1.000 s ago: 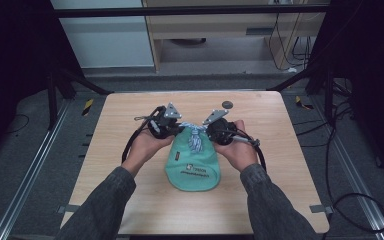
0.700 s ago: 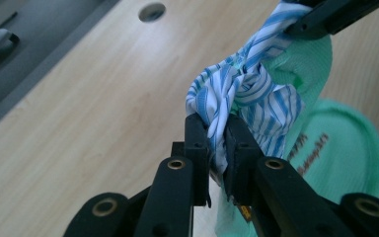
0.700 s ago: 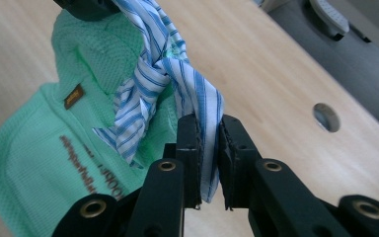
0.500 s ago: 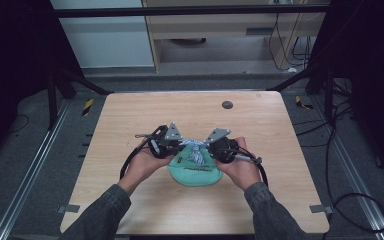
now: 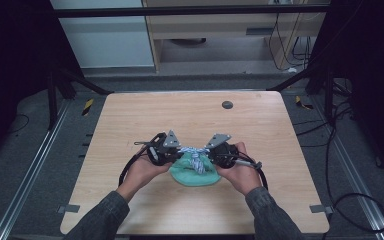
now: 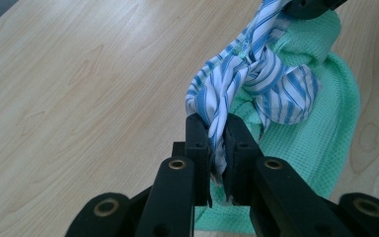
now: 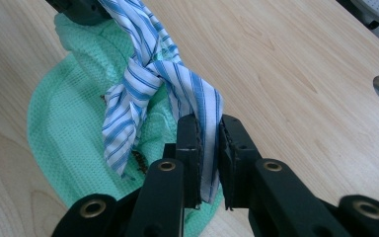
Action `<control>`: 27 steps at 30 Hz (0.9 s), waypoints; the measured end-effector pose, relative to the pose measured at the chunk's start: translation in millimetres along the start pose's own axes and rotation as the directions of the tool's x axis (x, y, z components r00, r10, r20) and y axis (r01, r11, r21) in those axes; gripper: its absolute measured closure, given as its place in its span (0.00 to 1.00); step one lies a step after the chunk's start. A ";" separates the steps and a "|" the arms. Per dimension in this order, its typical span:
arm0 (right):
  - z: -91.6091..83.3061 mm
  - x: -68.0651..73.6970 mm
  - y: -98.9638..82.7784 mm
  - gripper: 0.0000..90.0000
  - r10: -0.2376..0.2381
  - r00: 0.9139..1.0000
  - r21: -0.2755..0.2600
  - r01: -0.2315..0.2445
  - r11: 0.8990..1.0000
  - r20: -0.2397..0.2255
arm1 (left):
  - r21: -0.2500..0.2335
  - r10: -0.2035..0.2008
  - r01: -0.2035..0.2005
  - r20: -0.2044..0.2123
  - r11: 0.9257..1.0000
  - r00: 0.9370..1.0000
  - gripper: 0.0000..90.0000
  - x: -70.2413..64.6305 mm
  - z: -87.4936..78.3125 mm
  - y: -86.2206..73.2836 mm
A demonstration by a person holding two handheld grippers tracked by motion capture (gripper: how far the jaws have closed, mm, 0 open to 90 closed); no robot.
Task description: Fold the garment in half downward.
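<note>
While knotted over green cloth (image 5: 195, 175), striped strip (image 5: 195, 154) ends clamped by left gripper (image 6: 217, 136), right gripper (image 7: 208, 133).

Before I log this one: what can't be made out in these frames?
- Contents of the green bag: high view, covered by its own cloth.
- Striped tie ends: both gripper views, hidden inside the left gripper and right gripper.
- Knot structure: high view, too small.

Both hands hold their tongs low and close together, left tongs (image 5: 176, 152) and right tongs (image 5: 211, 154) clamped, tips facing.
</note>
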State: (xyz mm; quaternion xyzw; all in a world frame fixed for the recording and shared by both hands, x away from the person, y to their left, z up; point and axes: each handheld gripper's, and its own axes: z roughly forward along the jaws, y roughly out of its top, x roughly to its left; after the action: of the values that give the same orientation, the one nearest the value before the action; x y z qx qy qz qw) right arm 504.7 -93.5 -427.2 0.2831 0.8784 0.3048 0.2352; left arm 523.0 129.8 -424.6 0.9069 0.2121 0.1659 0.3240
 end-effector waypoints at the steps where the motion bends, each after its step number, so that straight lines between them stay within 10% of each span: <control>1: 0.0 0.3 -0.5 0.89 0.001 1.000 0.002 -0.001 1.000 -0.003 | 0.003 -0.003 0.003 0.003 1.000 1.000 0.92 -0.4 0.6 -1.5; 27: -0.3 19.7 -19.9 0.86 0.013 0.997 0.017 -0.012 1.000 -0.070 | 0.007 -0.045 0.045 0.053 0.999 0.998 0.89 -21.9 1.0 -25.6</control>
State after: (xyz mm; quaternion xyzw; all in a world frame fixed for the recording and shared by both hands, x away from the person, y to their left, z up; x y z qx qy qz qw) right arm 483.0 -94.0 -445.1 0.2796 0.8869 0.3087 0.1999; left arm 497.6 136.4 -445.8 0.9068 0.2243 0.1338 0.3308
